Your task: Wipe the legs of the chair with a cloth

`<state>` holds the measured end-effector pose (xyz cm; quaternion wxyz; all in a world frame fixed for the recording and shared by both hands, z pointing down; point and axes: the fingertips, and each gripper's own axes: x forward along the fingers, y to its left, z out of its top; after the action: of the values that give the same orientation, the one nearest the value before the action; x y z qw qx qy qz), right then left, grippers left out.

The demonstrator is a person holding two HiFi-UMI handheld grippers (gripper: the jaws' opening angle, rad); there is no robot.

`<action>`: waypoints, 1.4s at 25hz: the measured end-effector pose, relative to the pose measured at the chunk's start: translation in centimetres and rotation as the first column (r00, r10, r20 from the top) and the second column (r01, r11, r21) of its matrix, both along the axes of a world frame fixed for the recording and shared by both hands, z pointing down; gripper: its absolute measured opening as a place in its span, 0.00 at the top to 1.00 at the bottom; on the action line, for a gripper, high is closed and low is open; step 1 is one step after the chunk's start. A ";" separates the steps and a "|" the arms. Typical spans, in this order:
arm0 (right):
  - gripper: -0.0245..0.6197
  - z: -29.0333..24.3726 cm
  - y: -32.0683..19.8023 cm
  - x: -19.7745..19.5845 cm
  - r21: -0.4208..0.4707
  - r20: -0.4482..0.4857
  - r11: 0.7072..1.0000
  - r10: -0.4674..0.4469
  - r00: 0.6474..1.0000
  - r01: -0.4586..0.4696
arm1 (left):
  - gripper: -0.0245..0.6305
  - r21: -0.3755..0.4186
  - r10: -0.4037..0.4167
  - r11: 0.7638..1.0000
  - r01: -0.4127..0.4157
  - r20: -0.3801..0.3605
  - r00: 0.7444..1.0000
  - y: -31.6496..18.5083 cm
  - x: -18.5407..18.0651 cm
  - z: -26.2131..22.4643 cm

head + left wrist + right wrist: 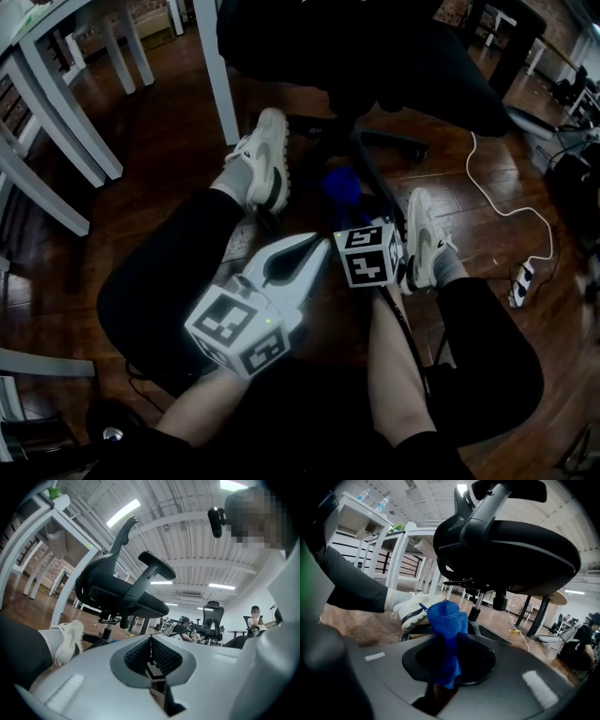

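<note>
A black office chair [375,56] stands in front of me, and its dark base legs [384,141] spread over the wooden floor. My right gripper [356,217] is shut on a bunched blue cloth [342,186], held low just short of the chair's base. In the right gripper view the blue cloth [446,620] sticks up from between the jaws of the right gripper [449,641], with a chair leg [490,633] and the centre post right behind it. My left gripper [321,244] is white, shut and empty, beside the right one. In its own view the left gripper [151,643] points level at the chair [122,592].
My white shoes [267,159] [427,234] rest on either side of the chair base. White table legs [220,75] [56,122] stand at the left. A white cable with a power strip [520,281] lies at the right. Other chairs and people sit far off in the left gripper view.
</note>
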<state>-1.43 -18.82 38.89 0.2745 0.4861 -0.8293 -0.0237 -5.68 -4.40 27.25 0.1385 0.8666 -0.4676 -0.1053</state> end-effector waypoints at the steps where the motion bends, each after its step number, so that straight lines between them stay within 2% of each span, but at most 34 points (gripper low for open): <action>1: 0.83 -0.2 0.1 -0.1 -0.001 0.010 1.000 0.000 1.000 0.000 | 0.96 -0.005 0.009 1.000 -0.009 0.004 1.000 0.1 0.2 0.1; 5: 0.83 -0.6 0.7 -1.6 0.009 0.019 0.998 -0.062 0.998 0.062 | 0.96 -0.023 0.005 1.000 -0.005 0.005 1.000 0.1 0.6 1.0; 10: 0.83 -2.5 -0.6 -2.4 0.047 0.079 0.996 -0.078 0.994 0.074 | 0.96 0.023 -0.078 0.997 0.078 0.004 0.997 -0.8 -2.0 -0.2; 18: 0.83 1.6 -0.3 -2.5 -0.047 0.060 0.996 -0.080 0.995 0.082 | 0.96 -0.062 -0.152 0.986 0.153 0.025 0.988 -1.9 -5.7 3.5; 21: 0.83 3.1 -0.5 -2.2 -0.064 0.026 0.993 -0.100 0.995 0.101 | 0.96 -0.073 -0.163 0.983 0.167 0.059 0.985 -2.9 -5.8 4.8; 25: 0.83 4.3 -2.1 -2.4 -0.057 -0.009 0.990 -0.130 0.992 0.129 | 0.96 -0.054 -0.203 0.975 0.215 0.173 0.964 -5.3 -6.0 6.3; 27: 0.83 4.4 -3.1 -2.5 -0.039 -0.051 0.989 -0.146 0.988 0.144 | 0.96 -0.053 -0.210 0.973 0.225 0.202 0.957 -6.4 -6.2 7.0; 30: 0.83 4.3 -4.9 -2.4 0.004 -0.152 0.983 -0.181 0.972 0.184 | 0.96 -0.066 -0.203 0.973 0.220 0.200 0.958 -8.1 -6.4 7.8; 35: 0.83 4.8 -7.9 -2.5 0.067 -0.343 0.956 -0.248 0.906 0.287 | 0.96 -0.107 -0.201 0.969 0.224 0.197 0.960 -10.3 -7.2 9.5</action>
<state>-3.96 -26.68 43.67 0.3752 0.3717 -0.8275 -0.1904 -12.84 -14.69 36.78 0.1379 0.8066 -0.5748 -0.0083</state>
